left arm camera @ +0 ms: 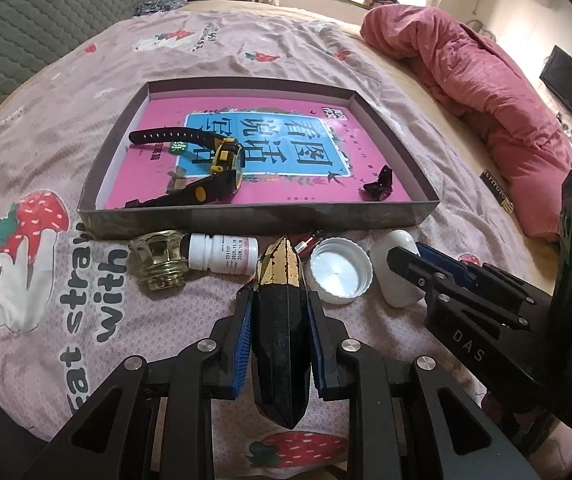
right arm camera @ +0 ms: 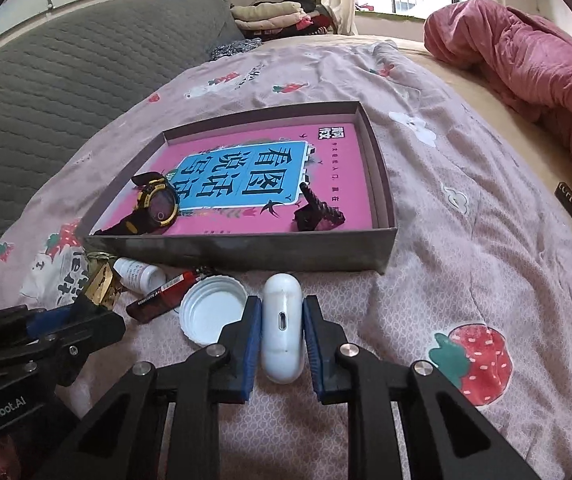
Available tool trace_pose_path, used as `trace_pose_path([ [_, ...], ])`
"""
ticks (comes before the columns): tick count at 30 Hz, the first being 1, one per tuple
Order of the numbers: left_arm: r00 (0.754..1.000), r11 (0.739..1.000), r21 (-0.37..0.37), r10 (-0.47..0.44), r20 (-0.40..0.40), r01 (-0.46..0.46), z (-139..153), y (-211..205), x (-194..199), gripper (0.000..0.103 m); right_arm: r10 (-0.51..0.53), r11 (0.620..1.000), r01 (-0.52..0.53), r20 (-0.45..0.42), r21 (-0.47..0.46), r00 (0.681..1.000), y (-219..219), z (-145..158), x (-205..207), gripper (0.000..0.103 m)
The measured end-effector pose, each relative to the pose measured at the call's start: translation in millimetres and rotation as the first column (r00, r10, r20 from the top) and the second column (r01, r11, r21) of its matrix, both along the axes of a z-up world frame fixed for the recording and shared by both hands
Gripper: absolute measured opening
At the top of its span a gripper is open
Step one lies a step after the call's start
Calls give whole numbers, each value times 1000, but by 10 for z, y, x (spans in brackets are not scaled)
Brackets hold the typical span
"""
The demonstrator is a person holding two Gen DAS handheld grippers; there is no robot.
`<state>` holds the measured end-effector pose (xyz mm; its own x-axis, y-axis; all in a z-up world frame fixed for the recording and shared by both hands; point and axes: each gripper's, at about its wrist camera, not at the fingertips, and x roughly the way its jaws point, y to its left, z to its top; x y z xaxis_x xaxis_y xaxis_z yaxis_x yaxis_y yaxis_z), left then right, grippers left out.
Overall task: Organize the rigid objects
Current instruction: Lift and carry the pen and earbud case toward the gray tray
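Two black grippers with ribbed blue pads work low over a pink, strawberry-printed bedspread (left arm camera: 190, 60). The left gripper (left arm camera: 282, 300) is closed on a faceted black crystal-shaped bottle with a worn gold tip (left arm camera: 282, 320), its pads pressed against the bottle's flat glossy sides, the pointed gold end aimed forward. The right gripper (right arm camera: 282, 312) clamps a smooth white rounded plastic case (right arm camera: 283, 328) between its pads, the case's small oval port facing the camera. Just left of the right gripper lies an upturned white ribbed plastic lid (right arm camera: 213, 312), and beyond that a glossy red lighter (right arm camera: 162, 298) and a small white cylindrical pill bottle (right arm camera: 140, 276) lying on its side. Ahead and left of the left gripper a gold crown-shaped glass cap (left arm camera: 160, 256) touches the pill bottle's end. Directly ahead of both grippers sits a shallow rectangular grey cardboard tray (left arm camera: 246, 220), its floor covered by a magenta book with a blue title panel (left arm camera: 325, 140). On the book rest a black-and-yellow rubber-strapped digital watch (right arm camera: 154, 206) and, further right, a dark toothed plastic hair claw (right arm camera: 315, 212). A rumpled pink quilt (right arm camera: 525, 64) lies heaped far ahead to the right.
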<state>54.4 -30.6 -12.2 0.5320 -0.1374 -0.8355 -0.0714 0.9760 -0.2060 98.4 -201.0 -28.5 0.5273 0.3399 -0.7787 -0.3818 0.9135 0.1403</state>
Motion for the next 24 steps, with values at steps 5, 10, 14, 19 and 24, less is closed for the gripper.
trace_pose_path([
  [5,1000,1000,-5,8,5,-8,9,24,2,25,14,1000,-14,30,13,999,4,61,-40,22],
  [10,1000,1000,-6,11,26,-11,63,49,-4,25,28,999,-30,65,33,997,23,158,-89,22],
  [14,999,1000,-6,22,44,-22,116,93,-6,25,42,997,-49,113,58,993,35,267,-129,22],
  [19,997,999,3,38,69,-38,179,169,6,25,60,993,-74,155,87,986,80,374,-157,22],
  [24,995,999,13,47,92,-48,223,243,27,25,76,991,-93,173,94,982,145,410,-135,21],
])
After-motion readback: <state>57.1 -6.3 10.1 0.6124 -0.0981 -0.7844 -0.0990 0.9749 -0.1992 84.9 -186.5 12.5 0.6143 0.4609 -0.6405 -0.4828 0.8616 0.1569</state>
